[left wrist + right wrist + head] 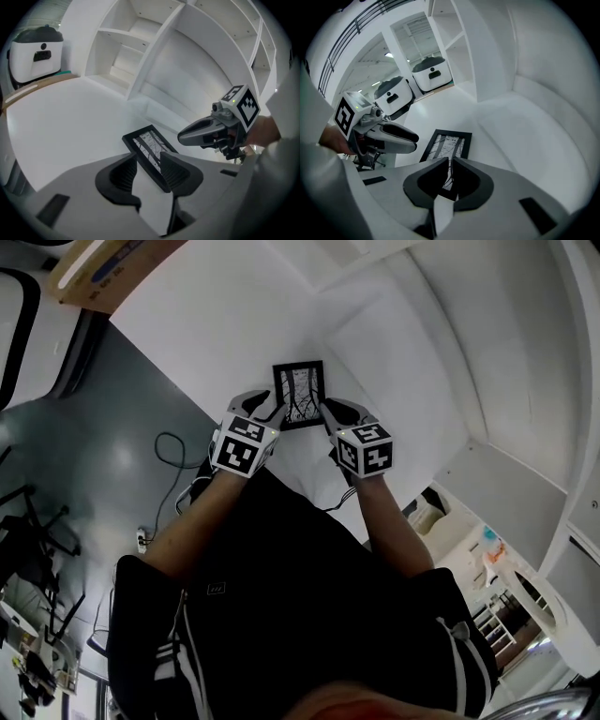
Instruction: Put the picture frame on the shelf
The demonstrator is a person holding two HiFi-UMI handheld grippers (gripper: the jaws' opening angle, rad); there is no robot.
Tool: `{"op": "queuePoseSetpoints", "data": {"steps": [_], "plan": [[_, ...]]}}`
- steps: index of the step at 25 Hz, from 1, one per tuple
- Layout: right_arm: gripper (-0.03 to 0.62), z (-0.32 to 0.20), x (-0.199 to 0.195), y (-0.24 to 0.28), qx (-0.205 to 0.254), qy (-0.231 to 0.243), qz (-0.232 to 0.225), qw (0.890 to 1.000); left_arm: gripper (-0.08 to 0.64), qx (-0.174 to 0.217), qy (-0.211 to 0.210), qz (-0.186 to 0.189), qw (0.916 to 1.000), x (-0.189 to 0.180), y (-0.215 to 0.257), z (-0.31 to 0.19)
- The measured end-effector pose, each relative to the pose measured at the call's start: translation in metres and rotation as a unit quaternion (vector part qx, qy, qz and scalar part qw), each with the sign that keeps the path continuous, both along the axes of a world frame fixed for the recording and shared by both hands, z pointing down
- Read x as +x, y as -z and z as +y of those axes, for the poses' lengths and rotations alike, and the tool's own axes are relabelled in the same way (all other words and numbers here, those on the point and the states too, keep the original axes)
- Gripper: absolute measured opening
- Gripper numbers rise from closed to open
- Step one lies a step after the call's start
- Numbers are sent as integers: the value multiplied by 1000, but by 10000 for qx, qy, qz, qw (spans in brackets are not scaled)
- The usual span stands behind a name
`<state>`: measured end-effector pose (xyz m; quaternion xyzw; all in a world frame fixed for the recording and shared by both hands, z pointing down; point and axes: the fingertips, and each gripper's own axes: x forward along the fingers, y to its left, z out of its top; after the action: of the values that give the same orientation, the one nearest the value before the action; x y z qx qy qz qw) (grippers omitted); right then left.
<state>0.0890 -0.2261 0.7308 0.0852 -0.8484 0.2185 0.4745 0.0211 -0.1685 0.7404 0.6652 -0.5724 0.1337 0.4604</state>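
Left gripper (148,163): it is hanging low over the white tabletop (61,122) with its fingers (123,176) spread wide. Nothing is being pinched.
Between the left fingers: the near left corner of the picture frame (299,395) is sitting in the gap, tight against the inner finger and clear of the outer one.
Picture frame: it is lying flat on the tabletop, just ahead of both sets of fingertips, and is not yet on the shelf.
Right gripper (451,161): its fingers (474,180) are drawn nearly together, leaving only a thin slit. The frame's near edge is showing just beyond and beneath the tips; whether they are touching it cannot be told.
Shelf unit (117,33): it is standing well beyond the fingertips, apart from the frame.
Risk, left side: the frame is lying flat and thin, so fingers closing from this spread are likely to be pushing the corner sideways, not catching it, and the frame may be skating across the smooth top.
Risk, right side: nearly closed tips are offering no grip; pressing down on the edge could be tipping or spinning the frame.
Risk, carrying: a hold on one corner only is leaving the frame free to swing and drop before reaching the shelf.
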Motion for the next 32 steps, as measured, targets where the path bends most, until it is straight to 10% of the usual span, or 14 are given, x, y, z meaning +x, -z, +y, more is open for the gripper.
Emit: {"op": "queuePoseSetpoints", "data": {"steps": [19,32], "plan": [[103,-12,1,-50,-349,-128,591,9976,163,-515,-291,-110,9982,13,-38,-13],[91,-8,8,-37,-503,-887,147,9947,132,-784,-786,-341,9932,12,-32,-7]]}}
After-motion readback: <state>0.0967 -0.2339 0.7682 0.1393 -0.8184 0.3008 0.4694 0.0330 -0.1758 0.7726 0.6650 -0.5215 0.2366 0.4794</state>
